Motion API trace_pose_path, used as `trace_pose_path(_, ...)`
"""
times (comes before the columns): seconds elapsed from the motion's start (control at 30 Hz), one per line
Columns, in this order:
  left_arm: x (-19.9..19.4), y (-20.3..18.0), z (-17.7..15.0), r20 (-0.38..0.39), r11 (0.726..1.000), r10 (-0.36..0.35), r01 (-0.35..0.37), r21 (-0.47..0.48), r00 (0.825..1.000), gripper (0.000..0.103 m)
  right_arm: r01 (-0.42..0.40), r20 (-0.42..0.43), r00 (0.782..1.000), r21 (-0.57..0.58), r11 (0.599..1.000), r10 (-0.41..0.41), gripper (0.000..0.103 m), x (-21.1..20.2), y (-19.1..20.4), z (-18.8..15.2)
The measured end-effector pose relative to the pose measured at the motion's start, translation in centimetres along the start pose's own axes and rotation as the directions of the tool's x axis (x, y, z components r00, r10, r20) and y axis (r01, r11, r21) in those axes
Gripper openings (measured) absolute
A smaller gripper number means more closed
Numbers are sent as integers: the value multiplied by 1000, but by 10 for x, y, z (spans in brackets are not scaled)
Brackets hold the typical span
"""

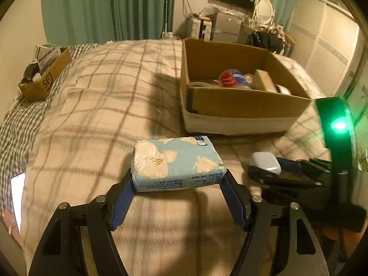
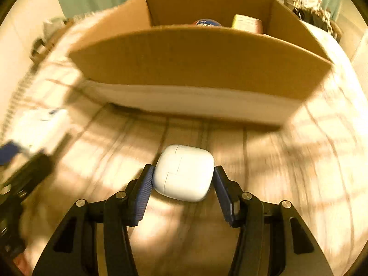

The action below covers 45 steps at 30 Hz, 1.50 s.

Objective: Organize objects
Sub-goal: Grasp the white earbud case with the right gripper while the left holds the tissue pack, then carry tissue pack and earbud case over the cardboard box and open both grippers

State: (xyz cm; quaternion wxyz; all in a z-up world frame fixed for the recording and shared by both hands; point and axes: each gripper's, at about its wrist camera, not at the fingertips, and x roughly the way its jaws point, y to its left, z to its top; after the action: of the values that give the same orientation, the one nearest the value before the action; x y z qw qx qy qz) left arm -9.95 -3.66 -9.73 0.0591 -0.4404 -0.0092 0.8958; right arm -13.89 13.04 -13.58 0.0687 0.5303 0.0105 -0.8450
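Looks about midway: the cardboard box on the bed already holds a few items. Left gripper fingers pinch the tissue pack, right gripper fingers clamp the white earbud case, both near the box's front wall, not yet inside.

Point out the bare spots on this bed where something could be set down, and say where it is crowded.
Widest bare patch: the plaid blanket between the small cardboard box at the far left and the large open cardboard box. A narrower strip lies between the large box and the blue floral tissue pack. Crowded: the near right, where the white earbud case and both grippers sit.
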Motion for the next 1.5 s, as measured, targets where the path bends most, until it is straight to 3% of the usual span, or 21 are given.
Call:
trace_pose_path(0.27, -31, -17, -12, 49, 999, -9, 7, 40, 999, 74, -38, 150, 988, -39, 999, 43, 52, -81, 5, -40)
trace_pose_path(0.43, -54, -26, -13, 76, 998, -51, 48, 43, 996, 74, -11, 233, 972, -76, 997, 28, 52, -120, 9, -43)
trace_pose_path(0.63, -84, -39, 2, 149, 997, -56, 47, 61, 987, 74, 9, 320, 947, -89, 996, 20, 52, -159, 6, -44)
trace_pose_path(0.8, -102, -44, 27, 203, 997, -62, 50, 62, 977, 74, 9, 379, 925, -94, 996, 28, 52, -187, -4, -25)
trace_pose_path(0.97, -108, -47, 62, 229, 993, -119, 110, 53, 966, 74, 65, 458, 889, -101, 993, -12, 52, -220, -14, 9)
trace_pose_path(1.1, -110, -56, 92, 273, 992, -110, 91, 81, 956, 74, 79, 485, 874, -105, 991, -19, 52, -231, -23, 39)
trace_pose_path(1.3, -95, -58, 133, 304, 994, -95, 75, 76, 948, 74, 65, 487, 874, -96, 993, -10, 52, -226, -37, 93)
trace_pose_path(1.4, -77, -56, 153, 306, 998, -54, 39, 56, 950, 74, 76, 475, 880, -97, 992, -21, 52, -214, -41, 122)
trace_pose_path(1.5, -51, -55, 170, 294, 997, -58, 43, 57, 954, 74, 70, 455, 890, -95, 993, -19, 52, -196, -46, 151)
